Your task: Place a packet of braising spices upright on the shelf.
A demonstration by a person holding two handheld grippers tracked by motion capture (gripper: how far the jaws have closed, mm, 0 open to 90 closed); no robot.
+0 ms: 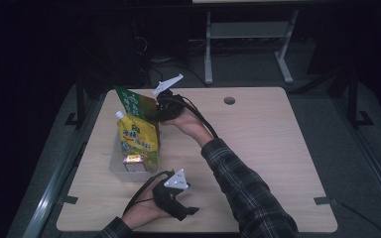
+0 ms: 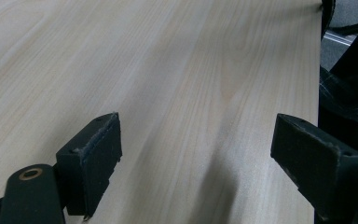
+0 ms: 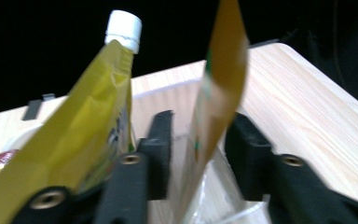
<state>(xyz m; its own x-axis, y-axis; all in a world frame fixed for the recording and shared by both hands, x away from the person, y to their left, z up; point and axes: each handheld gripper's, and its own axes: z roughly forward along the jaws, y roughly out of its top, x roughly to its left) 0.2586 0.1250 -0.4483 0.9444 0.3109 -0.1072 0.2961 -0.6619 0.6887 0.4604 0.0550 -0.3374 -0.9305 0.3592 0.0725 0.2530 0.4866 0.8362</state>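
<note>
A clear box (image 1: 114,166) stands at the table's left and holds a yellow spouted pouch (image 1: 140,139) with a white cap (image 3: 123,28), a small carton (image 1: 135,161) and a flat green-and-orange packet (image 1: 133,103). My right gripper (image 1: 161,110) reaches in at the box's far end. In the right gripper view the packet (image 3: 216,84) stands upright between its jaws, and the right gripper (image 3: 201,119) is open, with a gap beside the left pad. The yellow pouch (image 3: 93,116) leans to the left of the jaws. My left gripper (image 1: 184,209) rests near the front edge, and the left gripper (image 2: 198,126) is open over bare wood.
A wooden table (image 1: 258,148) has a round cable hole (image 1: 229,100) at the back. A plaid sleeve (image 1: 248,193) crosses the middle from the front right. A grey desk frame (image 1: 248,34) stands on the floor behind.
</note>
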